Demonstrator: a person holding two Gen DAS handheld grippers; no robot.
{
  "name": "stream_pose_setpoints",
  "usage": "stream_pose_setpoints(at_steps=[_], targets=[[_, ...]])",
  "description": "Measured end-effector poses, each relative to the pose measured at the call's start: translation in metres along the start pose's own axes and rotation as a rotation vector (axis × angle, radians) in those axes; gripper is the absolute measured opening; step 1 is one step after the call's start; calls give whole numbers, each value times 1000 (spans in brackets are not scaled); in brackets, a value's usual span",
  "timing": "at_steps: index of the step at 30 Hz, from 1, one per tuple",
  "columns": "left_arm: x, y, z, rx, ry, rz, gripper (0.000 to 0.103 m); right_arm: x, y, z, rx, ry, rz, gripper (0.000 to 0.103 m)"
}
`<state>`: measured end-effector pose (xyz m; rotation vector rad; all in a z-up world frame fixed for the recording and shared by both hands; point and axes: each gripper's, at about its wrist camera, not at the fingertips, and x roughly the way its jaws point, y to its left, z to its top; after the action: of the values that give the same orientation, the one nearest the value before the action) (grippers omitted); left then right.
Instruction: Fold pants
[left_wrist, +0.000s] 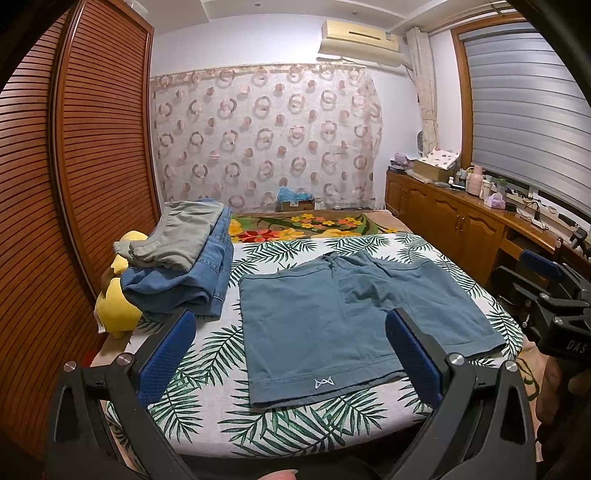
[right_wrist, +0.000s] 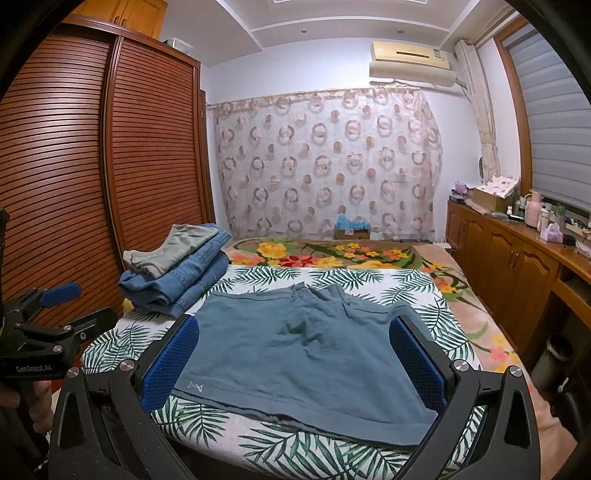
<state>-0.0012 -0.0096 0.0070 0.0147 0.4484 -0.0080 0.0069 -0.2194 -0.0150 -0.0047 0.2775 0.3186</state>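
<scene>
Teal-blue shorts (left_wrist: 332, 325) lie spread flat on the leaf-print sheet (left_wrist: 207, 369), waistband at the far side and leg hems toward me. A small white logo marks the near left hem. My left gripper (left_wrist: 290, 314) hovers open above the near edge, blue pads wide apart and nothing between them. In the right wrist view the shorts (right_wrist: 303, 354) fill the space between the pads of my right gripper (right_wrist: 294, 320), which is also open and holds no cloth. Each gripper shows at the edge of the other's view: the right gripper (left_wrist: 546, 284) and the left gripper (right_wrist: 70, 306).
A stack of folded jeans with a grey garment on top (left_wrist: 181, 266) sits at the bed's far left, beside a yellow plush toy (left_wrist: 118, 306). A slatted wardrobe (left_wrist: 92, 166) runs along the left and a wooden cabinet (left_wrist: 461, 221) along the right. A floral blanket (left_wrist: 303, 225) lies beyond the sheet.
</scene>
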Motion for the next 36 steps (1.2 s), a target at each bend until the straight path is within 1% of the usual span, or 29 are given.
stream_pose_setpoints(at_steps=[13,36], targets=[[-4,-9,3,-2,-1,-5,103,0,0,0,2,-8,-6,103],[-2,-8,-2,-9,9,-11,103,-1,-1,0,9,-3,3,103]])
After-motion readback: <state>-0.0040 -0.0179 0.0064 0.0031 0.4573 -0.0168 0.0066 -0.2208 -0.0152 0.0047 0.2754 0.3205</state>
